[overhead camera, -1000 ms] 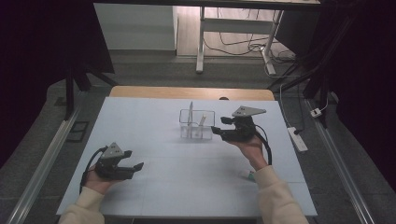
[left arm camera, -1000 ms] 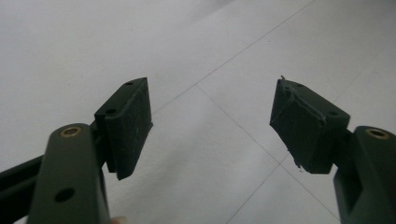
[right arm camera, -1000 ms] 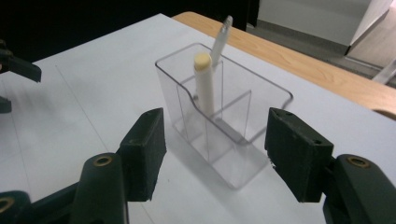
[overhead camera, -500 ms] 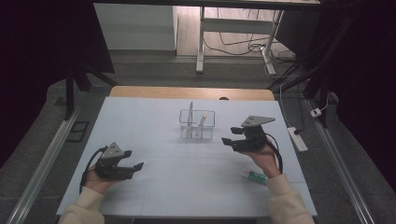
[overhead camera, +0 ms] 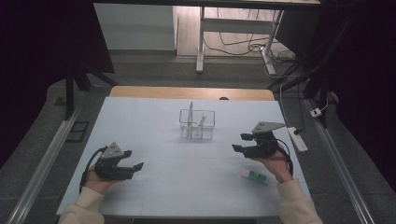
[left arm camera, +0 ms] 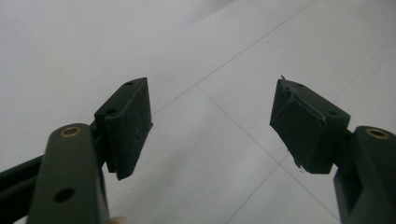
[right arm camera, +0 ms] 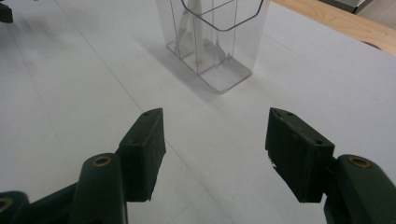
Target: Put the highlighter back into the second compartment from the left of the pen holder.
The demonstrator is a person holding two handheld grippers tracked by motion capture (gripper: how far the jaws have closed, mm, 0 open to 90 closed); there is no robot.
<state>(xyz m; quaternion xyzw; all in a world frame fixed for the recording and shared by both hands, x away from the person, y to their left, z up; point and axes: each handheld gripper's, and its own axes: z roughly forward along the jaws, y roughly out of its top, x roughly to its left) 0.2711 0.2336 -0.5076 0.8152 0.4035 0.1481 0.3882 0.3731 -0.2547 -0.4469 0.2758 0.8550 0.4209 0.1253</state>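
hovering apart, right gripper (overhead camera: 243,142) and left gripper (overhead camera: 132,159) agape

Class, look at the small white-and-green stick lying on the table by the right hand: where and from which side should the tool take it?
Probably across the middle of the white-and-green stick, from above. It lies flat, its long sides free, close under the open right tool, so the jaws could likely straddle its narrow width.
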